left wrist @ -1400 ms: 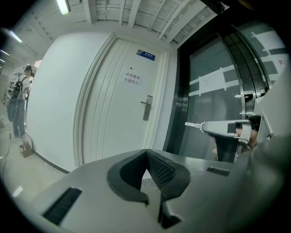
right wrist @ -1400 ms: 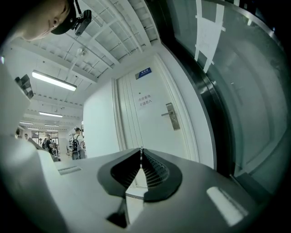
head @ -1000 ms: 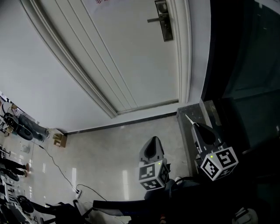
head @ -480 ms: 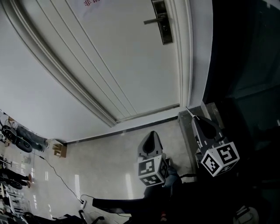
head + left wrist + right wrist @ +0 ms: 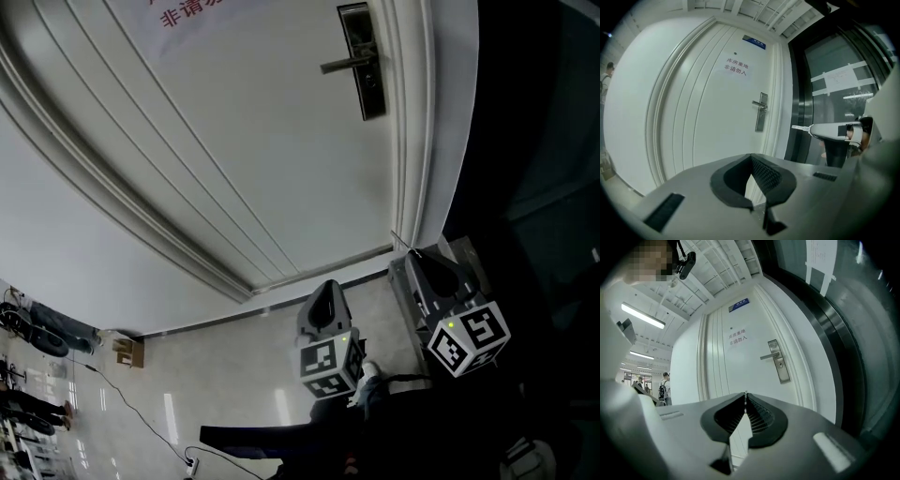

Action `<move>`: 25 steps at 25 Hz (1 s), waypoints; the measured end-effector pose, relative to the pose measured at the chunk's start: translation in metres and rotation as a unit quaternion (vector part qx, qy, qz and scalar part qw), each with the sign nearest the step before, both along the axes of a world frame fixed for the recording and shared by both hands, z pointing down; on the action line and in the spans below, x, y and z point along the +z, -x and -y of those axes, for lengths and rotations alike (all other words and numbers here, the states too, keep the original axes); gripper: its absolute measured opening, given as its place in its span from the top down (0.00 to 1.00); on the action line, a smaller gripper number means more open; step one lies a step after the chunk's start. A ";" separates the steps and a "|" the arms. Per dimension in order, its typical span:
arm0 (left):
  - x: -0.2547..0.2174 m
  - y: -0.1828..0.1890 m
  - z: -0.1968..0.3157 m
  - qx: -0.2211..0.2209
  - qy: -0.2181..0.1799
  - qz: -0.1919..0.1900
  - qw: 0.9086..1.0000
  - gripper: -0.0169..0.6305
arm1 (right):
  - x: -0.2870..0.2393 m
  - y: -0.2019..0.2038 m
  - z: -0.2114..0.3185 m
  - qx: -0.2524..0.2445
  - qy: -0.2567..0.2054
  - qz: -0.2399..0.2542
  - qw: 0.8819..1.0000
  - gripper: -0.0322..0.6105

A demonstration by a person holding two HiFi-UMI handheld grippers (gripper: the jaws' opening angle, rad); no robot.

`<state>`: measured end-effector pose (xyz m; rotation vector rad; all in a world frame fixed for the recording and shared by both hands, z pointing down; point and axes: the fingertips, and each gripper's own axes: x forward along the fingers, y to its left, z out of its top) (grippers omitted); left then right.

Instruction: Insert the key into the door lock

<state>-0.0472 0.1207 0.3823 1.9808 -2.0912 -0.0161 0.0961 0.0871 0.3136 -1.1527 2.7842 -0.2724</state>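
The white door (image 5: 244, 141) carries a metal lock plate (image 5: 366, 61) with a lever handle (image 5: 345, 65), high in the head view. My right gripper (image 5: 412, 255) is shut on a thin silver key (image 5: 400, 240) that sticks out of its tip toward the door, well short of the lock. In the right gripper view the key (image 5: 746, 396) shows edge-on between the closed jaws, with the lock plate (image 5: 779, 362) up and to the right. My left gripper (image 5: 328, 287) is shut and holds nothing. The left gripper view shows the key (image 5: 801, 127) and the lock plate (image 5: 761, 112).
A dark glass panel (image 5: 534, 141) stands right of the door frame (image 5: 412, 141). A paper sign (image 5: 736, 67) hangs on the door. A small cardboard box (image 5: 125, 350) and a cable (image 5: 141, 412) lie on the floor at left. A person (image 5: 663, 386) stands far off.
The head view has tilted up: the lock now sits lower and further right in the picture. Both grippers have risen a little toward the door.
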 end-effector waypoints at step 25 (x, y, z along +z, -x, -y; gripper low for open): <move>-0.008 0.071 0.157 0.051 -0.035 -0.013 0.998 0.97 | -0.007 0.065 0.151 0.055 -0.036 -0.010 0.998 0.93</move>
